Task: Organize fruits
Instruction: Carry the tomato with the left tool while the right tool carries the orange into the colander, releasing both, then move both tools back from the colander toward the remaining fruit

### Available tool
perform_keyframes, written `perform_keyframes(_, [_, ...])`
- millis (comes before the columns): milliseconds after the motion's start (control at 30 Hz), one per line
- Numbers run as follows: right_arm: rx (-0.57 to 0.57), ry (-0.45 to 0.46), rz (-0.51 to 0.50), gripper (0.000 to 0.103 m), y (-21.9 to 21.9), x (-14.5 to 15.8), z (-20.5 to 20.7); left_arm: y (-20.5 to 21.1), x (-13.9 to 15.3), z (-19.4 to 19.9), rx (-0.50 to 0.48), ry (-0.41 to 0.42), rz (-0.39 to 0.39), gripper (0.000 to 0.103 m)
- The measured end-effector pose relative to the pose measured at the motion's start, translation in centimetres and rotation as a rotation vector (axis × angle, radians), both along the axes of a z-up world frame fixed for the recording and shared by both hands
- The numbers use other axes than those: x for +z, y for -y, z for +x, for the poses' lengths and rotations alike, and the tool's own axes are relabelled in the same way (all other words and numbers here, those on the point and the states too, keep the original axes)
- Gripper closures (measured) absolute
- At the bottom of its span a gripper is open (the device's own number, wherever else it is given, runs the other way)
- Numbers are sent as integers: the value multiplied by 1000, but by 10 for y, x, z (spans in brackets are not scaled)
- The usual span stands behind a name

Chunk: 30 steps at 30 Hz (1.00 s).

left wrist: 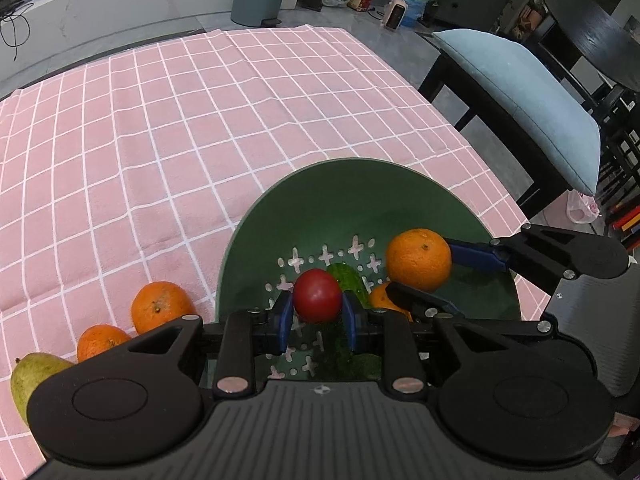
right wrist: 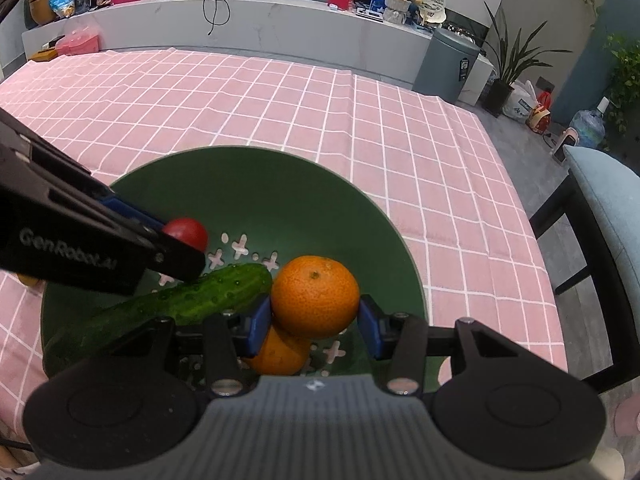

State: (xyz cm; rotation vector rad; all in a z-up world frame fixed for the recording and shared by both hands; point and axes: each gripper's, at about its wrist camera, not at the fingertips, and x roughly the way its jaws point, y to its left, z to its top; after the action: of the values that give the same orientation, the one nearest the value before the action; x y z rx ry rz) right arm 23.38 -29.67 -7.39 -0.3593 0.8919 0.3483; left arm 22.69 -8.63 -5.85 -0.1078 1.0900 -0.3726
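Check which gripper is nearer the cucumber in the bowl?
Left. The left gripper, shut on the tomato, hangs just over the cucumber; the right gripper holds an orange beside its tip.

Black tongs (left wrist: 318, 312) with blue pads (left wrist: 285, 316), silver screws and white "GenRobot.AI" lettering.

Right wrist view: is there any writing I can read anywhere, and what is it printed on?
"GenRobot.AI": pale letters on the black body of the left tool, reaching in over the green bowl.
Label on the grey bin: too small to read.
Boxes and packets on the far counter: too blurred to read.
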Motion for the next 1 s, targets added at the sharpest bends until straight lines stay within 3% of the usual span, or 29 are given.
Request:
perform_keyframes(100, [2, 5, -11, 59, 0, 0, 0, 1, 0, 0, -2, 7, 12, 75])
perform_keyframes(267, [1, 13, -16, 59, -1, 2, -1, 1, 1, -3, 0, 8, 7, 57])
perform_keyframes(400, [-1, 27, -22, 57, -3, 7, -6, -1, 8, -7, 0, 22, 7, 53])
perform_keyframes(533, [-12, 58, -24, 47, -4, 15, -14, -4, 21, -16, -4, 49, 1, 46])
perform_keyframes(733, [-58, 102, 14, 42, -3, 32, -31, -10, 47, -36, -1, 119, 21, 44])
perform_keyframes(833, [-68, 126, 42, 37, -6, 42, -42, -14, 59, -48, 16, 158, 50, 43])
perform_keyframes(1000, [-43, 148, 79, 36, -17, 53, -58, -27, 70, -68, 51, 212, 106, 43])
